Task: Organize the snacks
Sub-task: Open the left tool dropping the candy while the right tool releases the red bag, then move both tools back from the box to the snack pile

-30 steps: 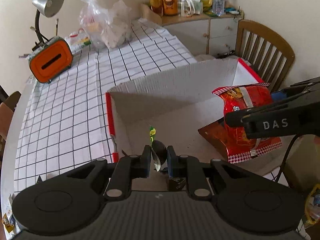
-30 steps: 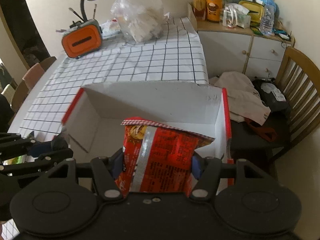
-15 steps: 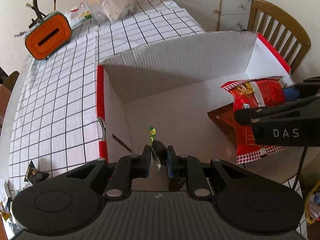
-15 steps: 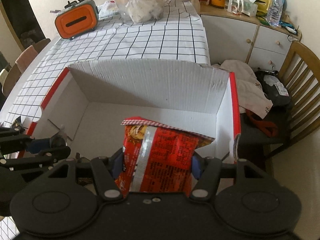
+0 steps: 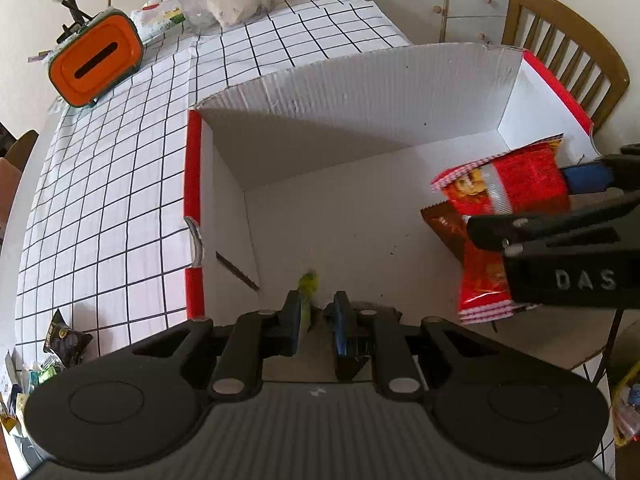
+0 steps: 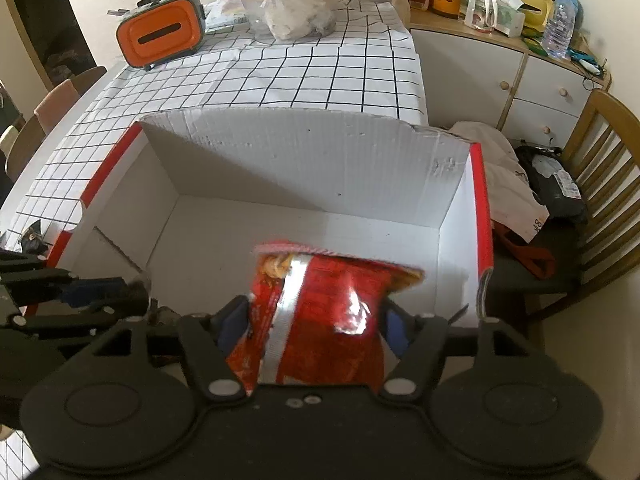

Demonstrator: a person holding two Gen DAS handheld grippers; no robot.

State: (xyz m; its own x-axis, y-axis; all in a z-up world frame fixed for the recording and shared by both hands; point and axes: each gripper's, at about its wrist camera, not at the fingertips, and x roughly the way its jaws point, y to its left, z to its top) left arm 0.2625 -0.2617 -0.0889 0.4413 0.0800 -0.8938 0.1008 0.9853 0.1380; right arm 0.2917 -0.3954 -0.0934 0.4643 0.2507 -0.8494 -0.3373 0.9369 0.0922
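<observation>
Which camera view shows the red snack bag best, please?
The right wrist view: the red snack bag fills the middle, between the right gripper fingers, over the white box. The left wrist view shows the bag only from the side, at the right edge, partly hidden behind that gripper.

Table under a white black-gridded cloth (image 6: 320,76), bearing an open white red-edged cardboard box (image 6: 304,168), orange slotted case (image 6: 160,34), clear stuffed plastic bag (image 6: 292,4), small dark snack packet (image 5: 64,340) near the cloth's edge.
</observation>
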